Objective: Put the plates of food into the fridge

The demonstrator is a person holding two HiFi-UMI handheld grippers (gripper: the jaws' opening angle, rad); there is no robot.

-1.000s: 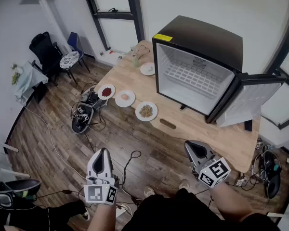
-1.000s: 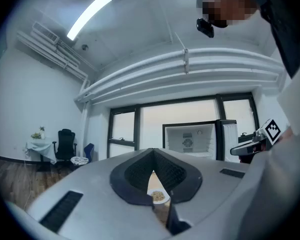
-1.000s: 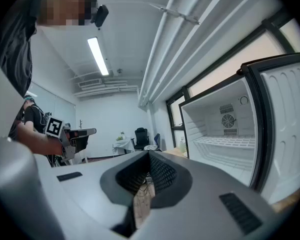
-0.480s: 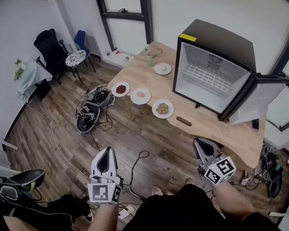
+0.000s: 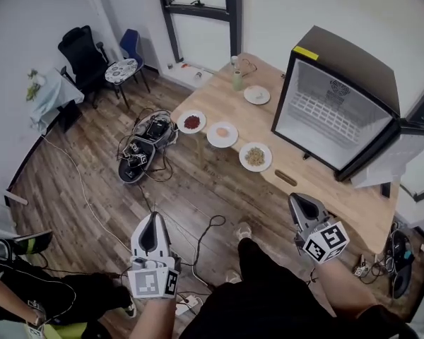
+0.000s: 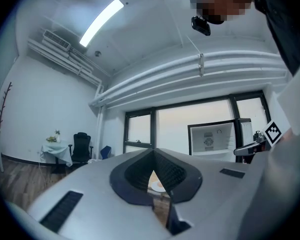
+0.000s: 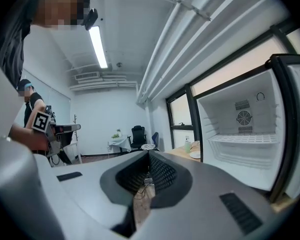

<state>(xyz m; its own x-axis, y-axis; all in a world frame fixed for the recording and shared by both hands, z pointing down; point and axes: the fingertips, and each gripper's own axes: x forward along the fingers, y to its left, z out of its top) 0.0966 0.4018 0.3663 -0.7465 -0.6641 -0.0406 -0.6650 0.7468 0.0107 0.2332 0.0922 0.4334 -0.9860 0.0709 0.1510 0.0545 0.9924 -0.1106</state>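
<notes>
Four plates stand on the wooden table (image 5: 318,189): one with red food (image 5: 192,122), one with pink food (image 5: 222,133), one with brown food (image 5: 255,156), and a white plate (image 5: 256,94) farther back. The black fridge (image 5: 336,108) stands on the table's right, its door (image 5: 385,168) swung open and its white inside empty. My left gripper (image 5: 152,222) and right gripper (image 5: 297,201) hang low over the floor, well short of the table, both shut and empty. The left gripper view shows the fridge (image 6: 212,139) far ahead; the right gripper view shows it (image 7: 245,139) close by.
Cables and gear (image 5: 143,154) lie on the wood floor left of the table. A green bottle (image 5: 237,80) stands at the table's back. A black chair (image 5: 85,55), a blue chair (image 5: 132,44) and a small round table (image 5: 121,69) stand by the far wall. Another person (image 7: 32,129) stands behind.
The view has swung, so table and fridge now sit farther right and the room's left side shows more. A leg has stepped forward. Both grippers stay low and shut.
</notes>
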